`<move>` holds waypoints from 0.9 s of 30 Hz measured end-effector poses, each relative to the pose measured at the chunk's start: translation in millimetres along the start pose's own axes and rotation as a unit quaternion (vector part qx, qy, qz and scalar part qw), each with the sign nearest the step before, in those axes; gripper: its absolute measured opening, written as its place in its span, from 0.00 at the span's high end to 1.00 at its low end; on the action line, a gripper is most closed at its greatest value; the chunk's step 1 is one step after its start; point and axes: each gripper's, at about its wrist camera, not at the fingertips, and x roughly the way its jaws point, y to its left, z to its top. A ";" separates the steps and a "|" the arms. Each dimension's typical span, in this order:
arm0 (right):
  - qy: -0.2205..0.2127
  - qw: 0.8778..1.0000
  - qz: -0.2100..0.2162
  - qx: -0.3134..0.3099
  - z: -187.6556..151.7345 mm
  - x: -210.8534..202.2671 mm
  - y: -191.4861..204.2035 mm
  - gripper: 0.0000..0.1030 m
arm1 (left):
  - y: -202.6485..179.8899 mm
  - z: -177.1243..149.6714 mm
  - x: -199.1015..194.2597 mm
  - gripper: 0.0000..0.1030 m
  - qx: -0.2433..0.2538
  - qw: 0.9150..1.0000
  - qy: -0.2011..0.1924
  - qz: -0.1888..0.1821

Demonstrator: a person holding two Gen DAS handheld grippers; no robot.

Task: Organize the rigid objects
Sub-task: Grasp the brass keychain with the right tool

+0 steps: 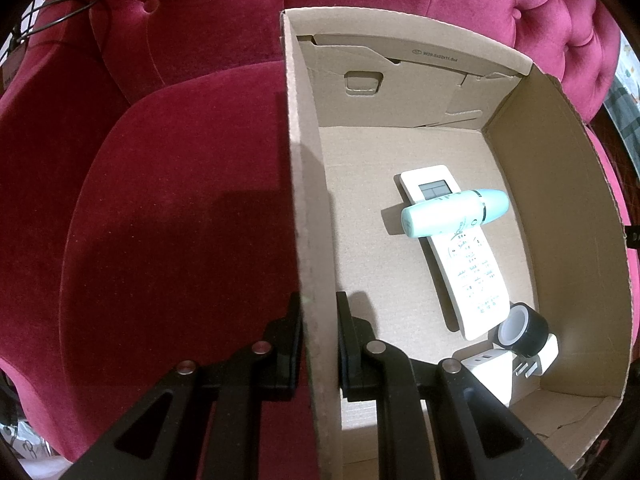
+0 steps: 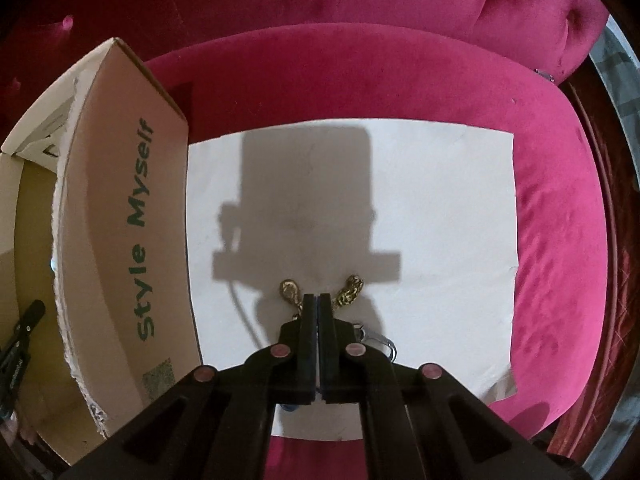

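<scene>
We clamp the box wall (image 1: 310, 240) with our left gripper (image 1: 318, 344) while our right gripper (image 2: 319, 312), pinched on the brass ornament (image 2: 350, 290), hangs just right of the box.

A sofa (image 1: 168, 184) of deep pink velvet fills the background, with a buttoned, tufted backrest (image 1: 480, 4). Light comes from above and throws hard shadows on its seat cushion (image 2: 560, 216).

The right gripper (image 2: 318, 300) points down at a white sheet (image 2: 440, 208) spread on the pink velvet seat (image 2: 560, 240), fingers (image 2: 308, 320) pressed together on a brass-coloured keychain (image 2: 351, 290), its ends poking out either side. To the left stands the cardboard box (image 2: 120, 220), lettered "Style Myself".
</scene>
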 end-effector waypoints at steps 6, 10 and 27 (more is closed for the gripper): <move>0.007 1.000 -0.009 -0.008 2.6 13.7 9.5 0.43 | 0.1 -0.3 -0.2 0.85 0.000 1.000 0.000 0.000; 0.004 1.000 -0.021 -0.008 4.3 18.2 10.7 0.37 | -0.6 -0.2 -0.6 0.85 0.001 1.000 0.000 0.001; 0.013 1.000 -0.006 0.016 13.1 55.0 -10.2 0.26 | -0.7 -0.5 -0.8 0.85 0.002 1.000 0.001 0.001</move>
